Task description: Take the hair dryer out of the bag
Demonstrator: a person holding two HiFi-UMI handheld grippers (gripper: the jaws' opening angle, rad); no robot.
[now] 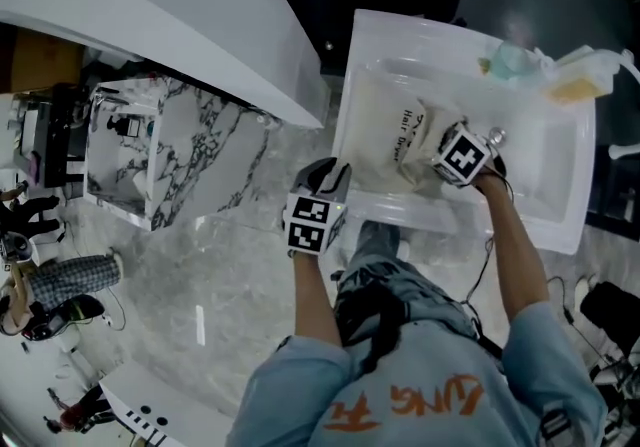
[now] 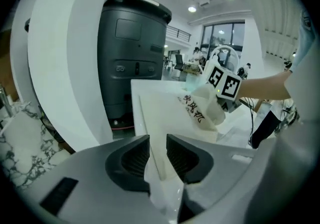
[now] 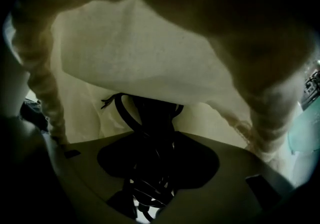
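A cream cloth bag (image 1: 405, 130) printed "Hair Dryer" lies in a white tray (image 1: 560, 225). My right gripper (image 1: 450, 157) reaches down into the bag's mouth, its tips hidden in the head view. Inside, under the cloth (image 3: 140, 52), the black hair dryer (image 3: 150, 118) with its coiled cord fills the gap of the right gripper (image 3: 152, 148), whose jaws are shut on it. My left gripper (image 1: 333, 173) is at the tray's near left rim. In the left gripper view its jaws (image 2: 158, 155) stand open, straddling the thin white rim (image 2: 145, 118), with the bag (image 2: 200, 110) beyond.
A teal container (image 1: 510, 60) and a yellowish pad (image 1: 575, 87) sit in the tray's far right corner. A dark grey machine (image 2: 132, 52) stands behind the tray. A white curved counter (image 1: 150, 5) and a marble-patterned box (image 1: 170, 150) are to the left. People (image 1: 60, 280) are at far left.
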